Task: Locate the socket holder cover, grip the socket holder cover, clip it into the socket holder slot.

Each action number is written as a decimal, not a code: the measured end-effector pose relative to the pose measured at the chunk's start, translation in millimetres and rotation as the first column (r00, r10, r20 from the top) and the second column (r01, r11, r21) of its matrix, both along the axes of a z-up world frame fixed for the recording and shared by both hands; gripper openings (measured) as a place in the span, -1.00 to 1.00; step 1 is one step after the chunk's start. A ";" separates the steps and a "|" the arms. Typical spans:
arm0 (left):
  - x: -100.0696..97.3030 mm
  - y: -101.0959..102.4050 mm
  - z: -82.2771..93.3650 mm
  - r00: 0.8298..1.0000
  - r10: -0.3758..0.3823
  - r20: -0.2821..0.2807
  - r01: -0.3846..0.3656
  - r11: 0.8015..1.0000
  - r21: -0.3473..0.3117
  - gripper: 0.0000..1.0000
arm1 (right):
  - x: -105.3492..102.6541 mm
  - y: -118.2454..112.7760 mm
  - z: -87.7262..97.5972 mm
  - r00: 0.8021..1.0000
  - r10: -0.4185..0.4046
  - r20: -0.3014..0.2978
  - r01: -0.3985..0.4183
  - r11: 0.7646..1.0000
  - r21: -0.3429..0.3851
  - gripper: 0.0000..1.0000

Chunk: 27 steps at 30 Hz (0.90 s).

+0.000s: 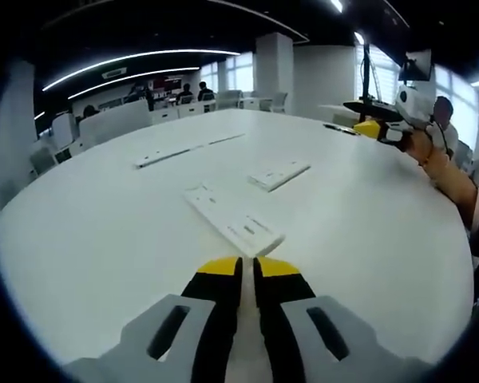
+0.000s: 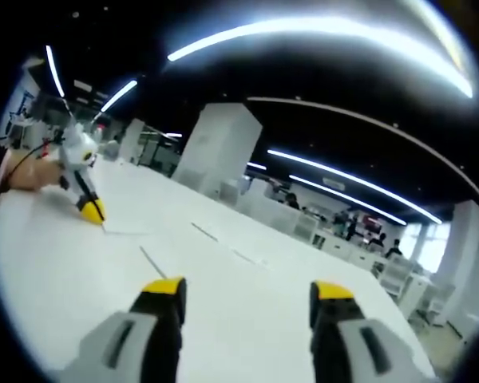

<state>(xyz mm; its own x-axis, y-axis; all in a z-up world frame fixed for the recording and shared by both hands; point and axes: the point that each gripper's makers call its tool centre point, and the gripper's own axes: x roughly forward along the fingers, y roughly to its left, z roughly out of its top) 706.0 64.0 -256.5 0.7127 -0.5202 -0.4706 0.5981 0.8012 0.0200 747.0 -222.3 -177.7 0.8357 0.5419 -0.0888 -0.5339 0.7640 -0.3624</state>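
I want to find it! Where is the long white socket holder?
In the left gripper view, the long white socket holder lies flat on the white table, just beyond the left gripper, with a smaller white piece behind it.

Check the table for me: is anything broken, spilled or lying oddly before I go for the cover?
Nothing stands out. The white table carries flat white strips: one long piece just ahead of the left gripper, a shorter one beyond it, and thin strips farther back. All lie flat, with no spill or visible damage.

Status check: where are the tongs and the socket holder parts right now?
Left tongs shut, empty, above the table. Right tongs open, empty, raised. Nearest white strip just ahead of left tongs; another strip beyond. Nothing blocking.
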 end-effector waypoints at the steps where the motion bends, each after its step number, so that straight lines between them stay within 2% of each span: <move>1: -0.7 -1.0 -0.4 1.000 0.000 0.002 0.000 1.000 -0.003 -0.84 | 0.2 -0.1 -0.1 1.000 -0.001 0.001 0.001 1.000 -0.003 0.28; 27: 15.3 3.4 1.7 0.999 0.011 0.034 -0.011 1.000 0.011 -0.83 | 1.4 -0.9 -0.1 1.000 0.000 0.002 0.000 1.000 -0.019 0.26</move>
<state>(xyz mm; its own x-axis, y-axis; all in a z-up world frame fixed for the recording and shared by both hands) 721.3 67.3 -254.8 0.7340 -0.5073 -0.4515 0.5880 0.8074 0.0489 748.4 -223.2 -177.8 0.8358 0.5403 -0.0976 -0.5333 0.7567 -0.3780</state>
